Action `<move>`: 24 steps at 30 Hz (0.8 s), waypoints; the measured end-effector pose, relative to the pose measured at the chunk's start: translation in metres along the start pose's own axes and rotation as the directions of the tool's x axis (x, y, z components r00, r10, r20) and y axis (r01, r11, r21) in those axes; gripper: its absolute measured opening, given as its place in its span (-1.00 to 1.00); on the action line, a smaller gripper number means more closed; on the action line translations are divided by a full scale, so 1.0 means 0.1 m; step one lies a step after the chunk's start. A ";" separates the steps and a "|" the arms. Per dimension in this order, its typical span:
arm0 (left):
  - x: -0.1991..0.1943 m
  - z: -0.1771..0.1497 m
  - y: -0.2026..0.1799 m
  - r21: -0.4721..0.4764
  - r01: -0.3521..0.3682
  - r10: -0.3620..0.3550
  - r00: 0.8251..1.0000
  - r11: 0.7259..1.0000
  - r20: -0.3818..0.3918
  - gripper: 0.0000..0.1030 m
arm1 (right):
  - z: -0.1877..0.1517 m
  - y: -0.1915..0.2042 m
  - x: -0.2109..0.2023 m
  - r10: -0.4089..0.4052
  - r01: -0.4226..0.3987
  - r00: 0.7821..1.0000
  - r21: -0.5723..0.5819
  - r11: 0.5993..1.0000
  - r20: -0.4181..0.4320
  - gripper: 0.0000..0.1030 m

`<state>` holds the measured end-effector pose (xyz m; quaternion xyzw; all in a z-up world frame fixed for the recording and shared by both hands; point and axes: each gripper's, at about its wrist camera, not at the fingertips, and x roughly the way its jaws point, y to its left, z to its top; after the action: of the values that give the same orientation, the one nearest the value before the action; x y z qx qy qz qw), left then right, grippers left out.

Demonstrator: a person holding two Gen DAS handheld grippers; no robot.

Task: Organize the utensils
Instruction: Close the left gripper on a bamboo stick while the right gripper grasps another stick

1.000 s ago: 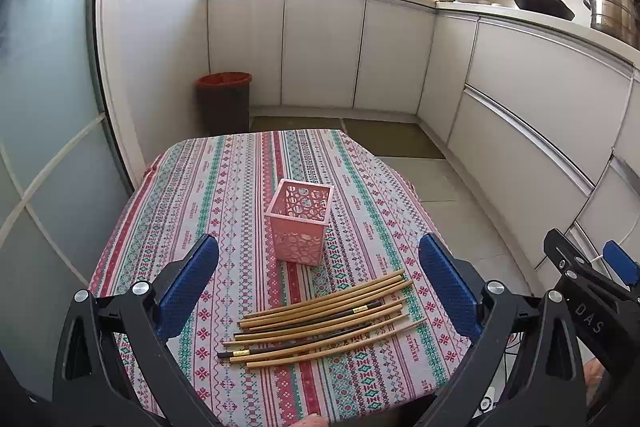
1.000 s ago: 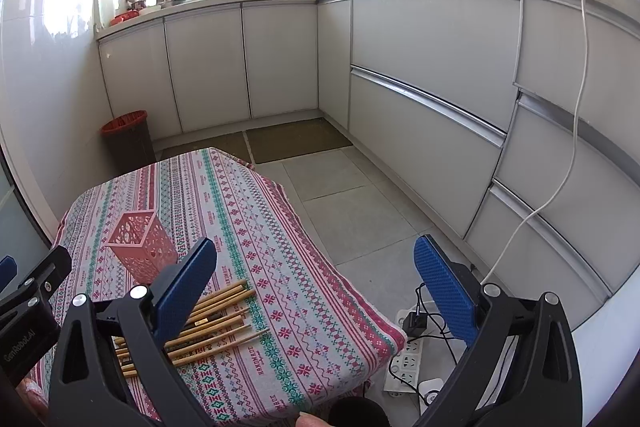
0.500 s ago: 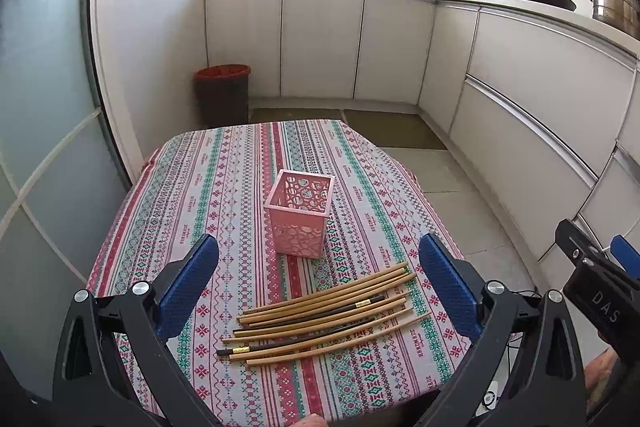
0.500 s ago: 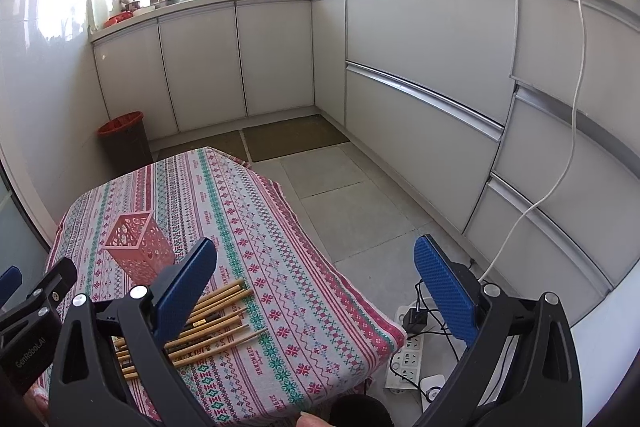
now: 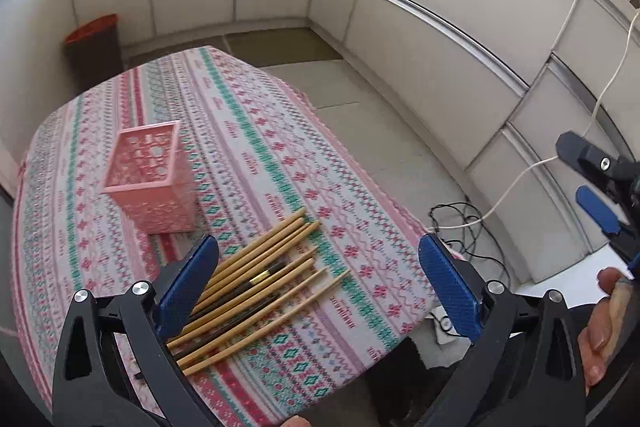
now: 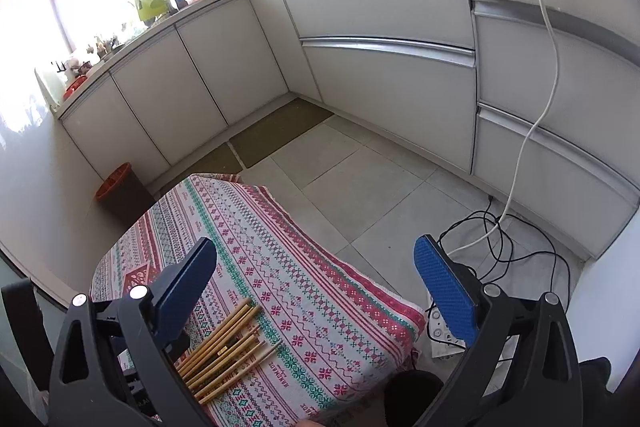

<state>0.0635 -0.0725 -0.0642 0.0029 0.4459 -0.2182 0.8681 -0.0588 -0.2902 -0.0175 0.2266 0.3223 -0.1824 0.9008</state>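
Chopsticks (image 5: 256,283) lie in a loose fan on the patterned tablecloth (image 5: 280,155), near the table's front edge, just in front of and to the right of the pink perforated holder (image 5: 150,179), which stands upright and looks empty from here. Most sticks are pale bamboo, a couple are dark with a brass-coloured band; they touch and partly overlap, so you won't isolate one cleanly from the middle of the pile. Your left gripper (image 5: 320,287) hovers above the pile with jaws spread wide, nothing between them; its left pad sits over the near ends of the sticks. Your right gripper (image 6: 316,291) is also wide open and empty, off to the right side, aimed mostly past the table edge at the floor. My read on handling: light, stiff, thin, round-ish and smooth, so they roll and pivot easily and can slip out of the pads if you pinch at a tip. Take the outermost stick on the right of the fan, where the far ends splay apart and there is cloth on both sides. Grip across the shaft somewhat back from the end, closer to mid-length, so it stays level. The cloth is soft and may bunch under the pads. The holder looks light plastic and may tip if a stick hits its rim.
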 end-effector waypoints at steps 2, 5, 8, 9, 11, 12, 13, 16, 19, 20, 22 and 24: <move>0.16 0.16 -0.07 0.043 0.069 -0.068 0.997 0.997 -0.032 0.86 | 0.02 -0.07 0.11 0.003 -0.001 0.999 0.028 1.000 -0.045 0.87; 0.64 0.37 -0.18 0.135 0.102 -0.071 0.973 0.986 -0.219 0.86 | 0.04 -0.18 0.28 0.013 -0.004 0.992 0.079 0.997 -0.124 0.87; 1.05 0.42 -0.11 0.122 0.092 -0.043 0.934 0.988 -0.355 0.81 | 0.01 -0.24 0.44 0.026 -0.004 0.980 0.113 0.994 -0.197 0.87; 1.15 0.43 -0.07 0.115 0.095 -0.044 0.921 0.989 -0.386 0.74 | 0.00 -0.24 0.48 0.032 -0.006 0.975 0.118 0.993 -0.219 0.87; 1.35 0.41 0.03 0.122 0.069 -0.009 0.901 0.990 -0.433 0.30 | -0.03 -0.23 0.56 0.041 -0.011 0.966 0.119 0.993 -0.254 0.87; 1.44 0.40 0.08 0.123 0.052 0.009 0.892 0.991 -0.451 0.18 | -0.04 -0.23 0.59 0.046 -0.014 0.962 0.117 0.993 -0.270 0.87; 1.50 0.41 0.13 0.114 0.048 0.011 0.885 0.992 -0.465 0.02 | -0.06 -0.22 0.63 0.049 -0.017 0.957 0.115 0.993 -0.286 0.87; 1.63 0.38 0.25 0.089 0.045 0.003 0.879 0.995 -0.477 -0.15 | -0.10 -0.20 0.71 0.057 -0.020 0.945 0.117 0.993 -0.323 0.87; 1.68 0.36 0.29 0.113 0.033 0.027 0.871 0.993 -0.490 -0.35 | -0.13 -0.20 0.77 0.066 -0.023 0.934 0.125 0.992 -0.351 0.87; 1.69 0.36 0.30 0.117 0.032 0.031 0.869 0.993 -0.493 -0.39 | -0.13 -0.20 0.78 0.068 -0.024 0.931 0.126 0.992 -0.358 0.87; 1.74 0.35 0.33 0.116 0.024 0.037 0.867 0.993 -0.496 -0.42 | -0.14 -0.19 0.80 0.067 -0.023 0.928 0.124 0.992 -0.367 0.87; 1.81 0.34 0.35 0.126 0.008 0.056 0.866 0.992 -0.496 -0.43 | -0.15 -0.18 0.81 0.064 -0.021 0.925 0.119 0.993 -0.373 0.87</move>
<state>0.1950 -0.1161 -0.1905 0.1184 0.6404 -0.2262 0.7244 -0.0157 -0.3116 -0.0870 0.3148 0.4732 -0.1338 0.8118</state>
